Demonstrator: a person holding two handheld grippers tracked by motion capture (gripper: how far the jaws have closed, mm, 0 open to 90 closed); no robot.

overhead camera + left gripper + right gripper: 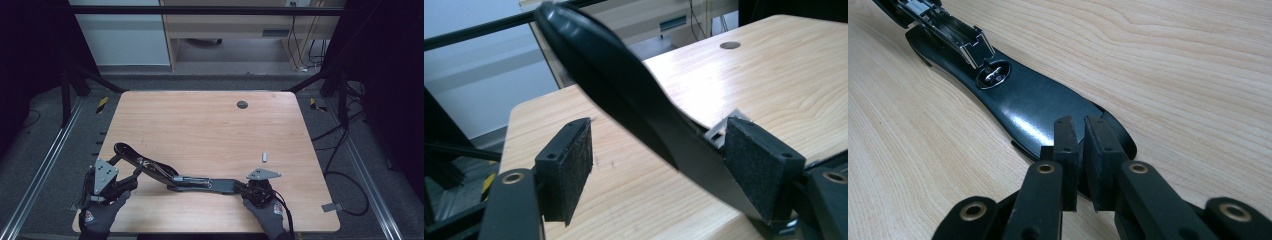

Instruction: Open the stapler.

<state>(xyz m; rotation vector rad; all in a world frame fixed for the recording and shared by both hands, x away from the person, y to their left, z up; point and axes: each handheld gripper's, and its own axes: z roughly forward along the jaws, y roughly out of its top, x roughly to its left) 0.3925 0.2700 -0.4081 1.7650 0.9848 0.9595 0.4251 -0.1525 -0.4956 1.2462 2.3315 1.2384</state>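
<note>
A black stapler (175,177) lies swung open on the wooden table (200,125), its base flat and its upper arm rising to the left. My left gripper (129,181) is open around the raised arm (624,95). In the left gripper view its right pad (754,165) touches the arm, while the left pad (569,165) stands apart from it. My right gripper (243,187) is shut on the thin rear end of the stapler base (1033,100). Its pads (1065,145) pinch the edge there. The shiny metal staple channel (958,40) runs away from that gripper.
A small silver cylinder (265,156) lies on the table right of centre, beyond my right gripper. A round dark cable hole (242,104) sits near the far edge. Black frame bars and cables surround the table.
</note>
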